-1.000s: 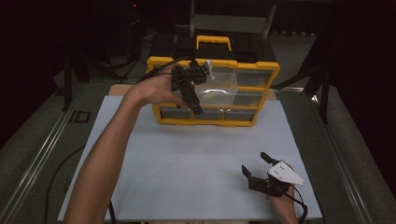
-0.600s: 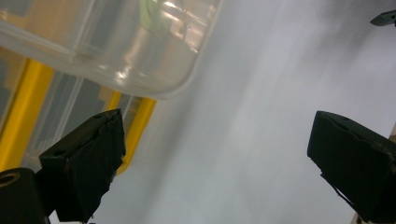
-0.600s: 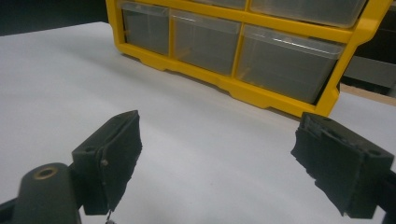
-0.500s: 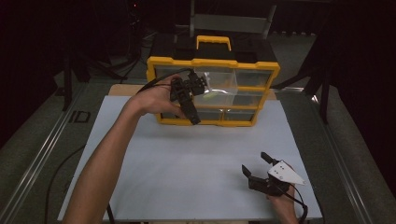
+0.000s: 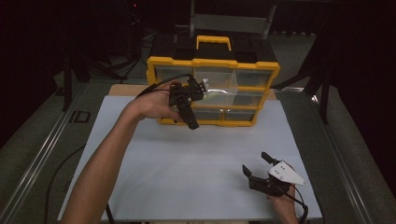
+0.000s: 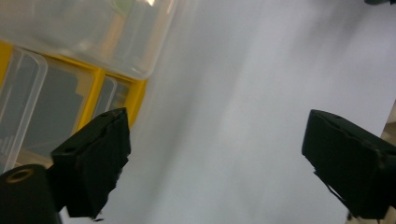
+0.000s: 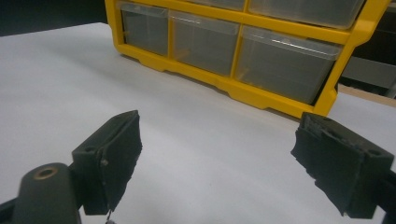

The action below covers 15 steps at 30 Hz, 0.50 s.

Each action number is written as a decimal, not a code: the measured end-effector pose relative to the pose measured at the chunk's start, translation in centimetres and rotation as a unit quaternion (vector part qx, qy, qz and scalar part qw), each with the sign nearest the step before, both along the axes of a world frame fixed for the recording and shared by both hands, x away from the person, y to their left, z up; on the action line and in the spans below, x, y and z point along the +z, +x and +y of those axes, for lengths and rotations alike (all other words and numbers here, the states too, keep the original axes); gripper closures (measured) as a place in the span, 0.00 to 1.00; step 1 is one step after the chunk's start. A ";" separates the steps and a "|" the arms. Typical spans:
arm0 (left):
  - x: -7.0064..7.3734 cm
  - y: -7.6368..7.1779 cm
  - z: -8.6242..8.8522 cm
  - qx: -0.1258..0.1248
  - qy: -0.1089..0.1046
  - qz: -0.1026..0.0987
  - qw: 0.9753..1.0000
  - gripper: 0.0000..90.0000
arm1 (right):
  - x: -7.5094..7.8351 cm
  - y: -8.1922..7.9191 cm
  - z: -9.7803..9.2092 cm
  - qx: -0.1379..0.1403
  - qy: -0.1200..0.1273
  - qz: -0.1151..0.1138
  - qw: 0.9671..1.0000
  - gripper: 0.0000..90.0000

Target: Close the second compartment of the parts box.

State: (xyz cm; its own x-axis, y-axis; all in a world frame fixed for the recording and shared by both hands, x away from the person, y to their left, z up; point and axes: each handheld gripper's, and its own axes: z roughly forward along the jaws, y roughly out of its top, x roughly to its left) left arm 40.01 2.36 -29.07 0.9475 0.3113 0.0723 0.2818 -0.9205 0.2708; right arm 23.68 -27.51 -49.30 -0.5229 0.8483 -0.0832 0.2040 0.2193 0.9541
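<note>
While held in front of the yellow plastic organiser case with clear pull-out drawers (image 5: 212, 93), hovers with jaws spread wide and nothing between them: left gripper (image 5: 185, 105), just off the case's lower drawer row. Stands upright at the far edge of the white table mat (image 5: 187, 163), one clear middle drawer (image 5: 219, 86) drawn partly out beside that tool. Rests well apart near the front right corner, jaws likewise spread and bare: right gripper (image 5: 258, 166).

The organiser case (image 5: 213, 63) at the frame's upper centre looks like glossy yellow plastic; its drawers (image 7: 280, 58) are clear, smooth plastic. The table sheet (image 5: 187, 158) below is matt white, the gripper pads (image 7: 112, 158) rough black
</note>
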 end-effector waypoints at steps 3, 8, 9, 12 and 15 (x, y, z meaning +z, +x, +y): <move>0.0 -0.2 0.1 -0.002 -0.010 0.017 1.000 0.19 | 0.0 0.0 0.1 0.002 0.000 0.002 1.000 0.16; 0.1 -0.4 0.0 -0.017 -0.023 0.029 0.999 0.41 | 0.0 -0.1 0.1 0.002 0.000 0.002 1.000 0.16; 0.1 -0.4 0.0 -0.022 -0.024 0.030 0.999 0.48 | 0.0 -0.1 0.1 0.002 0.000 0.001 1.000 0.16; 0.2 -0.5 -0.1 -0.031 -0.030 0.027 0.999 0.66 | 0.0 -0.1 0.1 0.002 0.000 0.000 1.000 0.16; 0.3 -0.1 -0.1 -0.028 -0.038 0.015 0.999 0.85 | 0.0 -0.1 0.1 0.002 -0.001 0.000 1.000 0.16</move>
